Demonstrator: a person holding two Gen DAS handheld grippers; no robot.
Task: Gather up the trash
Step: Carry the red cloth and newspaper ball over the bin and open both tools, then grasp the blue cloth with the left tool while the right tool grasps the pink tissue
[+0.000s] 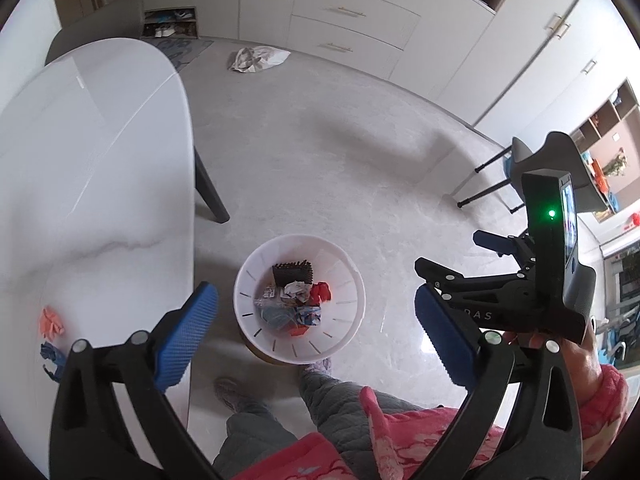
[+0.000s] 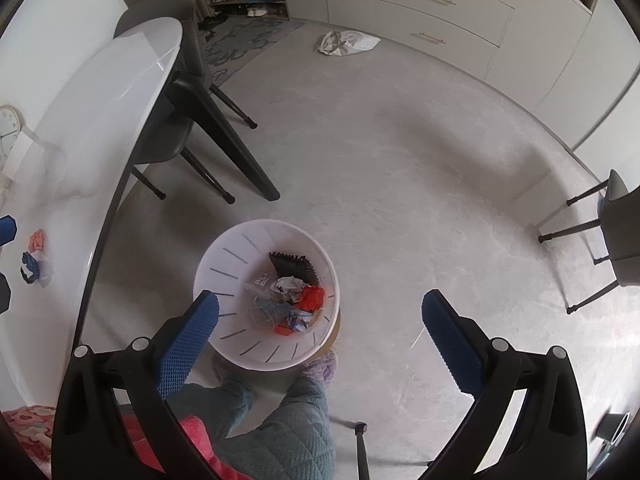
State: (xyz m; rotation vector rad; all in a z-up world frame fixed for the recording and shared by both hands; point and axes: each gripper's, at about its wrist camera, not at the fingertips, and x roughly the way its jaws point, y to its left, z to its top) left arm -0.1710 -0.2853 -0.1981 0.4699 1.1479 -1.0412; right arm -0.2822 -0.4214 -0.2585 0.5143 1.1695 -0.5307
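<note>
While both grippers, left gripper [image 1: 316, 332] and right gripper [image 2: 320, 332], hang wide open and empty over the bin [image 1: 352, 276], orange scrap [image 1: 51, 322] and blue scrap [image 1: 52, 356] lie on the table [image 1: 100, 160]; probably light, soft: pinch across crumpled middle.

**Gripper hardware and operator clothing**

The left gripper [image 1: 316, 326] is showing 2 black arms ending in blue, dimpled pads [image 1: 188, 332], each arm pinned with round silver screws. The right gripper [image 2: 320, 330] is wearing the same black-and-blue build; seen from the left wrist view, its body is carrying pale lettering, a glowing green light and a small screen. The person is wearing a pink patterned sleeve [image 1: 604, 400], grey-green quilted trousers [image 2: 288, 432] and lilac slippers [image 2: 322, 366].
</note>
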